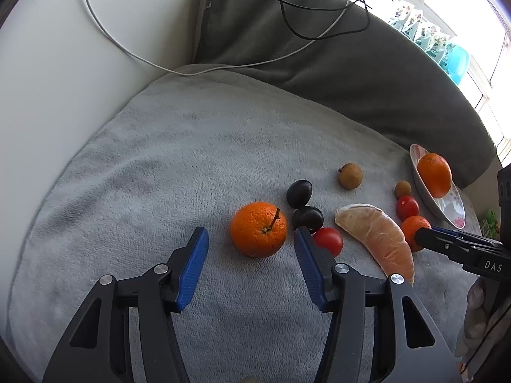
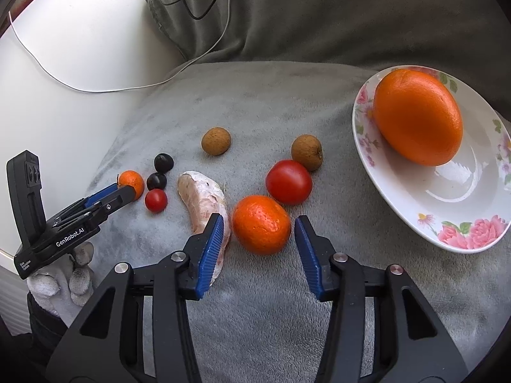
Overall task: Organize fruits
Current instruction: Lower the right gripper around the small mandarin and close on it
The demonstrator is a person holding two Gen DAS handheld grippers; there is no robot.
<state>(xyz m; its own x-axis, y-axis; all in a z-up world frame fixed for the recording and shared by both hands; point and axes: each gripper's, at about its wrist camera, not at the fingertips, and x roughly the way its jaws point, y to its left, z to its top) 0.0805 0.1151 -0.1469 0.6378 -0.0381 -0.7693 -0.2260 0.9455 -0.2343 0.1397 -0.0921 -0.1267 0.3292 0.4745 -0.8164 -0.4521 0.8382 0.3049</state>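
Fruits lie on a grey blanket. My left gripper [image 1: 250, 231] is open, its blue pads either side of a stemmed tangerine [image 1: 258, 229], not touching it. My right gripper [image 2: 258, 221] is open around a second tangerine [image 2: 261, 224]; this tangerine also shows in the left wrist view [image 1: 412, 227]. A peeled pomelo segment [image 2: 200, 198] lies against the right gripper's left finger. Two dark plums [image 1: 299, 193] [image 1: 307, 218], two red tomatoes [image 2: 289, 181] [image 2: 156, 200] and two brown longans [image 2: 216, 140] [image 2: 306, 152] lie between. A large orange [image 2: 418, 116] sits in a floral plate [image 2: 463, 223].
A dark grey cushion [image 1: 319, 48] rises behind the blanket, with black and white cables [image 1: 287, 16] across it. A white wall [image 1: 64, 79] stands at the left. The blanket [image 1: 159, 159] has bare room to the left of the fruits.
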